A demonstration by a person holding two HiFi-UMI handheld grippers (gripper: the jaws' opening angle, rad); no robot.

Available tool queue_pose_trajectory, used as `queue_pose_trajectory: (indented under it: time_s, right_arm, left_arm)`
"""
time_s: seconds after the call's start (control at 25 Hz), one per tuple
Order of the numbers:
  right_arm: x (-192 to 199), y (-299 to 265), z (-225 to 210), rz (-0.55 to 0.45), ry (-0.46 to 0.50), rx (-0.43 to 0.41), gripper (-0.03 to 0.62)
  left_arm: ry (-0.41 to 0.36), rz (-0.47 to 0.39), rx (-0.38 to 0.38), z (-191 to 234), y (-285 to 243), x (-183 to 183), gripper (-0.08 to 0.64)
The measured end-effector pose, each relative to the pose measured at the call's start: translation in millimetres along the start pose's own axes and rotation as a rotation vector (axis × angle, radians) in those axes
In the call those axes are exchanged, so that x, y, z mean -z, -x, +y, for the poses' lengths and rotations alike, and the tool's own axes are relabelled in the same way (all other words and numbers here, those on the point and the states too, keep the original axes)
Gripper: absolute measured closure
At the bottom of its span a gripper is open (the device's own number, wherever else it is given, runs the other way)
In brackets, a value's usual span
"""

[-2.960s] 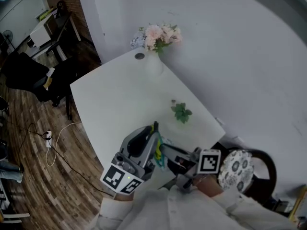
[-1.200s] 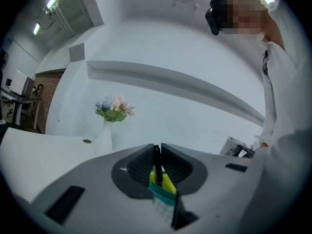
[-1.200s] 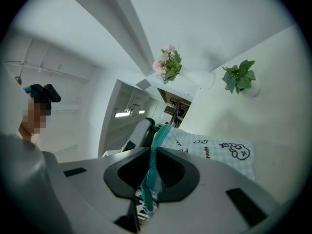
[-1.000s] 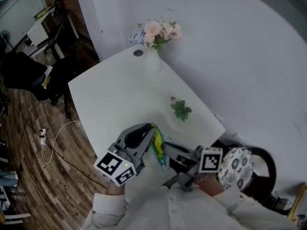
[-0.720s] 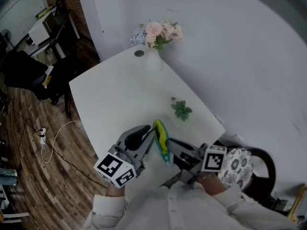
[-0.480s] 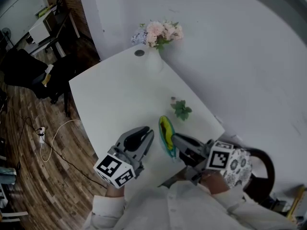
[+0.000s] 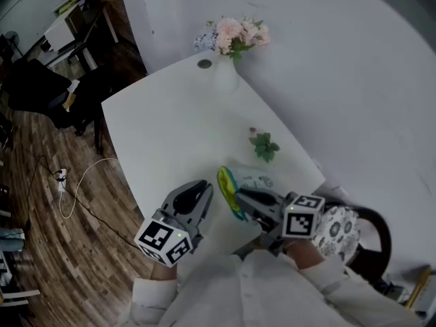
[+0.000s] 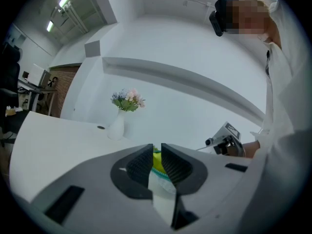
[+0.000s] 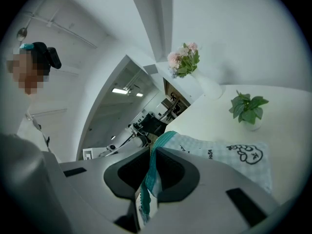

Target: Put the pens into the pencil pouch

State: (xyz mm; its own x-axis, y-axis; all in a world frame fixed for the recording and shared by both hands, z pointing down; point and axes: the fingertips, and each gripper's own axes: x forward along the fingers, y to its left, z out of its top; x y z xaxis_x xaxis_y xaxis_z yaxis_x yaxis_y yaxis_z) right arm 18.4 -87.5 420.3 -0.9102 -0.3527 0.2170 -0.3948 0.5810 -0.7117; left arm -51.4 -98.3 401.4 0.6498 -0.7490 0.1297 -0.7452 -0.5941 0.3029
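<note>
Spreading the mouth of the pencil pouch [image 7: 253, 180] looked like the step in hand. The right tool [image 7: 238, 199], clamped on the teal zipper edge, would do well to hold that rim taut while the left tool [image 7: 202, 189], jaws a narrow slit apart on nothing, took the opposite lip. The pouch lay on the surface just on the person's side of the small plant [image 7: 264, 145], and the 2 tools sat side by side beyond it from the plant, pointing almost level toward it; no pens showed.
</note>
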Motion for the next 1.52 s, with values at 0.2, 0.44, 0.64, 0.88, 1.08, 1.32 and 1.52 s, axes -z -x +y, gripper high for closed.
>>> queue_pose_trajectory:
  time_s: [0.2, 0.44, 0.64, 0.88, 1.08, 1.32, 1.52]
  right_arm:
    - [33, -29, -8, 0.116, 0.013, -0.034, 0.549]
    - [68, -46, -30, 0.231, 0.008, -0.001, 0.549]
    - [88, -56, -39, 0.309, 0.051, 0.038, 0.549]
    - [103, -59, -37, 0.430, 0.136, 0.029, 0.540]
    - [91, -51, -23, 0.476, 0.177, -0.050, 0.448]
    - [64, -39, -9, 0.422, 0.126, -0.094, 0.445]
    - [42, -29, 2, 0.428, 0.239, -0.104, 0.446]
  left_arm:
    - [0.025, 0.013, -0.063, 10, 11, 10, 0.512]
    - [0.037, 0.035, -0.121, 16, 23, 26, 0.512]
    - [0.066, 0.027, -0.138, 18, 28, 31, 0.512]
    - [0.068, 0.033, -0.145, 20, 29, 32, 0.512]
    - [0.067, 0.041, -0.129, 19, 29, 33, 0.512]
    - [0.070, 0.058, -0.104, 12, 27, 33, 0.512]
    - [0.081, 0.053, -0.091, 8, 25, 31, 0.512]
